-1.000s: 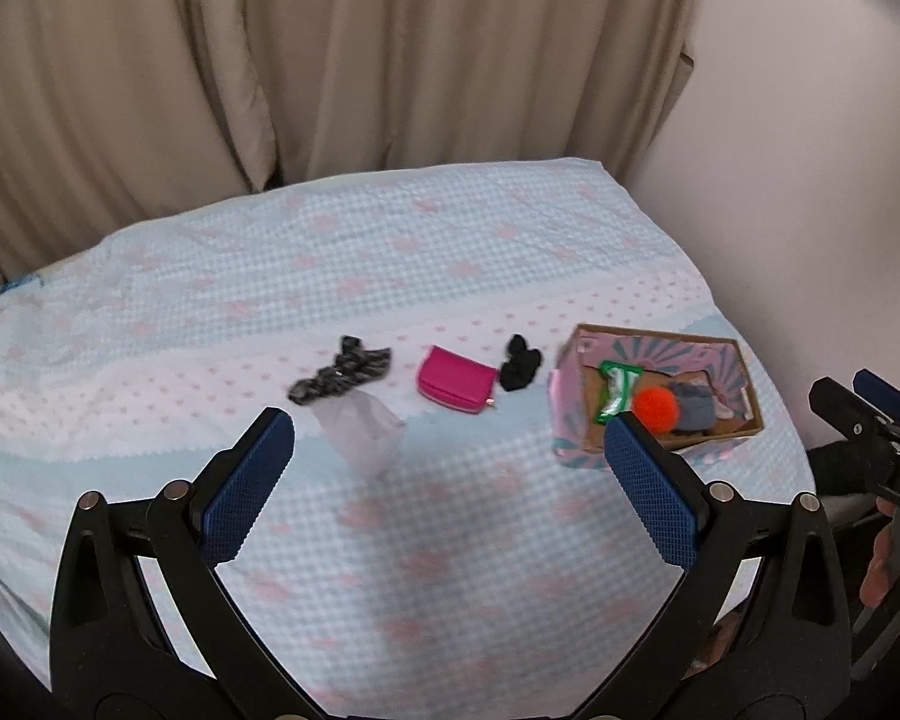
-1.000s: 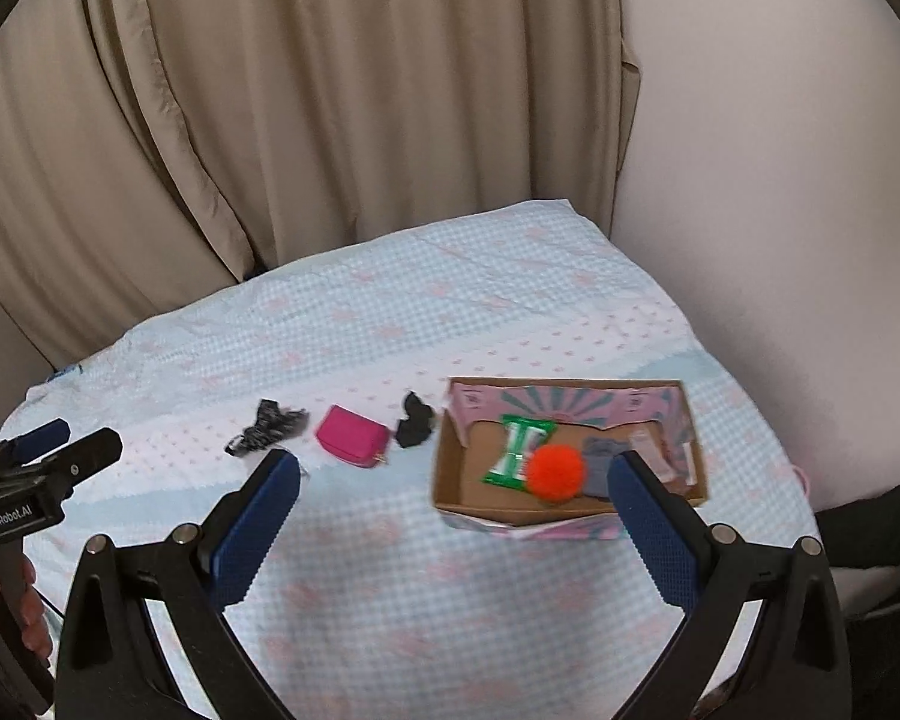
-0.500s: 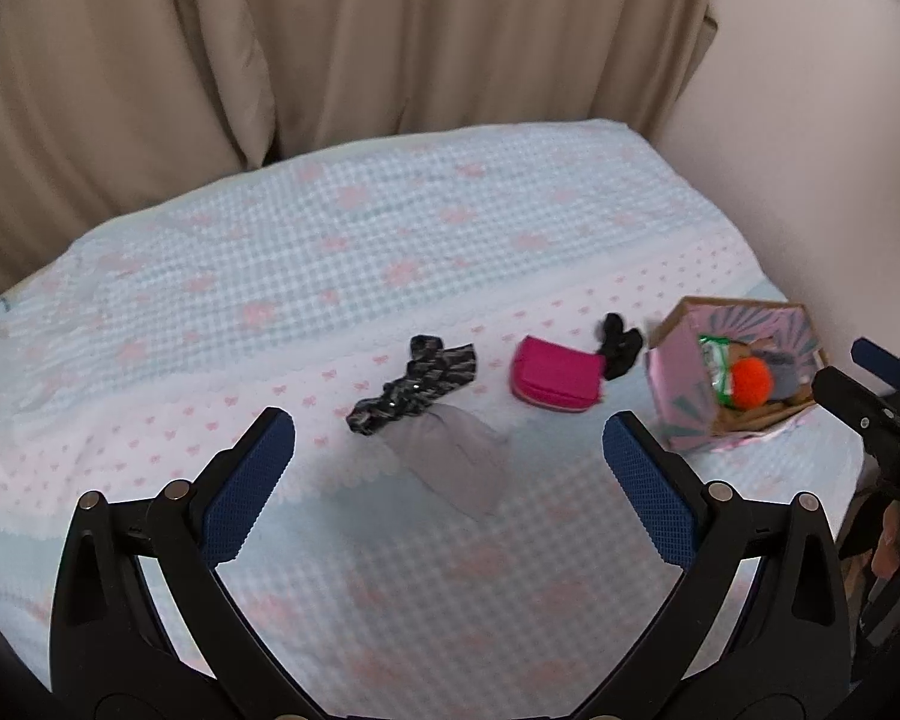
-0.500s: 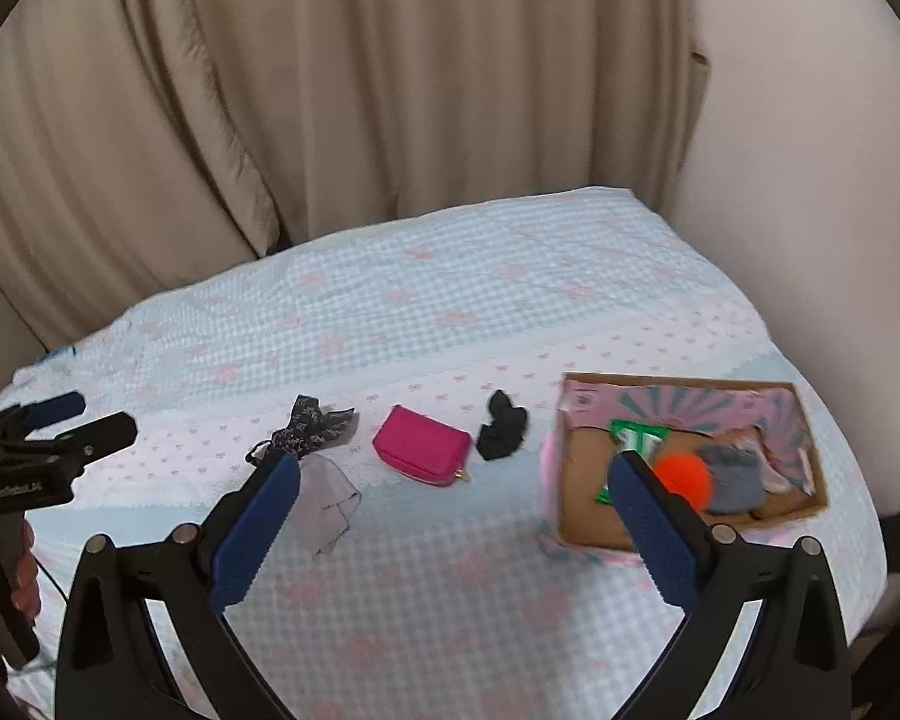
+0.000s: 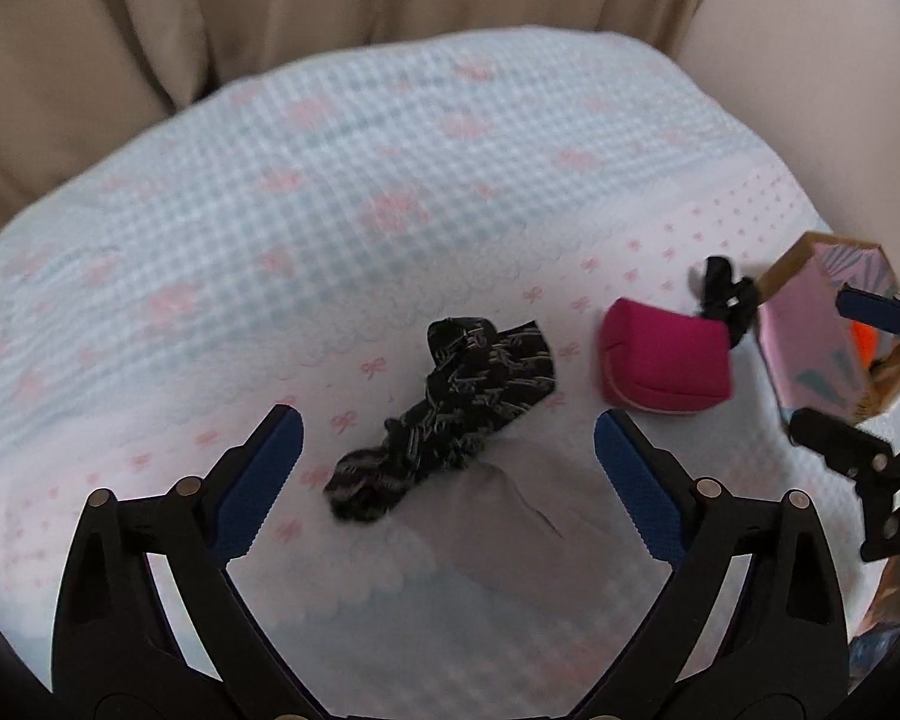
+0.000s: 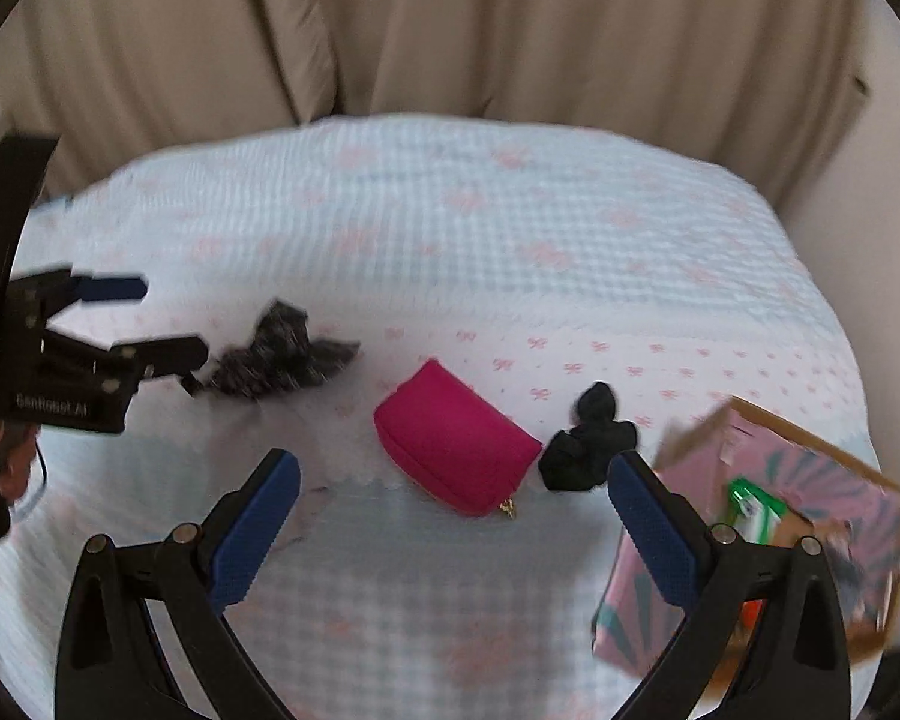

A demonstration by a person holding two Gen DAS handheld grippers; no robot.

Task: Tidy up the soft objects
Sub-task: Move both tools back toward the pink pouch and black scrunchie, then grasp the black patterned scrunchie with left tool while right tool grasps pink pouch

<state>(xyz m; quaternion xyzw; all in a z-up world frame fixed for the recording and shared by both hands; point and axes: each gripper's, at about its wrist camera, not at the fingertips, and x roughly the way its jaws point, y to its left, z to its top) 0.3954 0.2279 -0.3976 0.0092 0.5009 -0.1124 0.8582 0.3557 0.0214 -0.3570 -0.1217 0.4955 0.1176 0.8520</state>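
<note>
A black patterned cloth lies on the bedspread, just ahead of my open, empty left gripper. A sheer grey cloth lies under its near end. A pink pouch and a small black fabric piece lie to the right. My right gripper is open and empty, just in front of the pink pouch, with the black piece to its right. The left gripper shows beside the patterned cloth.
A pink cardboard box holding a green packet and an orange pom-pom stands at the right edge of the bed; it also shows in the left wrist view. Beige curtains hang behind the bed. A wall is on the right.
Both grippers have moved forward and down toward the bed. The left one has closed in on the patterned cloth, the right one on the pink pouch. Both stay open.
</note>
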